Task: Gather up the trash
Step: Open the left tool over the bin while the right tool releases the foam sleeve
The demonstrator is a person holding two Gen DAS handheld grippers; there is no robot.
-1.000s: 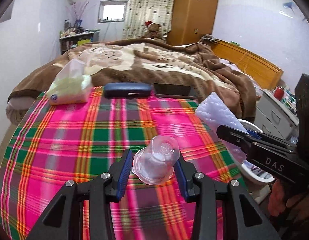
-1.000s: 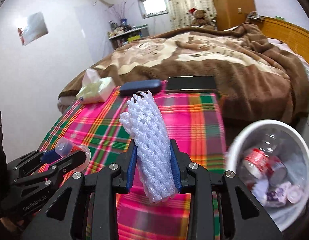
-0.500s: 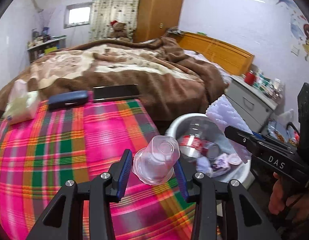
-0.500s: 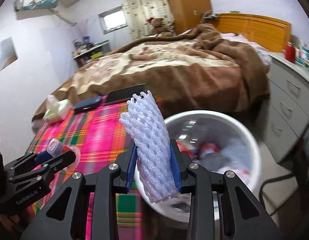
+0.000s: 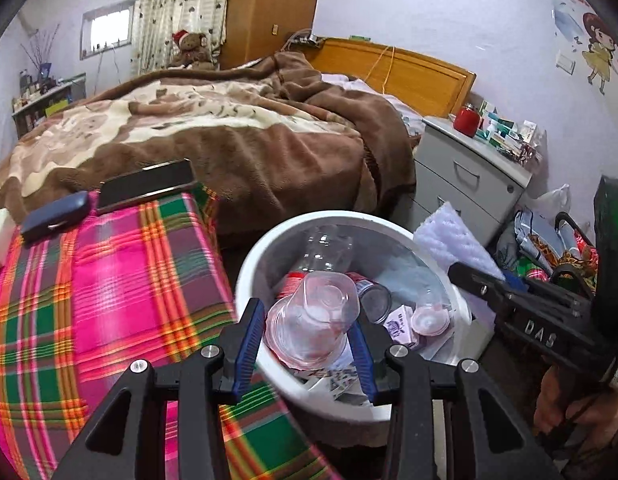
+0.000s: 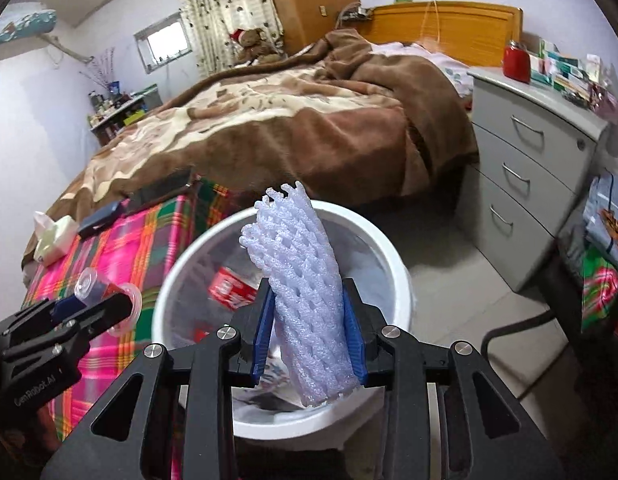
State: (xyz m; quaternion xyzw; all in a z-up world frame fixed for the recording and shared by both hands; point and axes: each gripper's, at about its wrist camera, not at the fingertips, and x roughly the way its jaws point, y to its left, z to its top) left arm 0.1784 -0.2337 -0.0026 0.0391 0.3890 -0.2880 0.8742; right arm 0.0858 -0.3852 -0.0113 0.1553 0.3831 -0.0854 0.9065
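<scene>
My right claw (image 6: 309, 336) has the foam net (image 6: 301, 292) standing upright between its blue pads, and the jaws are opening on it; the net is not yet falling, and I can't tell whether the pads have quite let go. A second ago that claw looked out over the plaid tabletop (image 5: 89, 288) with the bin (image 6: 393, 280) off to its right. Now the bin's white rim fills the view directly under the net, so the carry across is done and the release is beginning.

My left claw (image 5: 305, 344) grips the clear cup (image 5: 313, 320), pads closed on its sides, mouth tilted toward the camera. It too has swung off the tabletop: earlier the cup had plaid cloth behind it, now it hangs over the near edge of the bin, above the cans and wrappers already inside.

Both pieces of trash are therefore over the bin but neither is in it. I judge the net should drop first, then the cup. On the tabletop the phone (image 5: 145, 188), dark case (image 5: 55, 216) and tissue pack (image 6: 55, 236) look like keepers, not trash
</scene>
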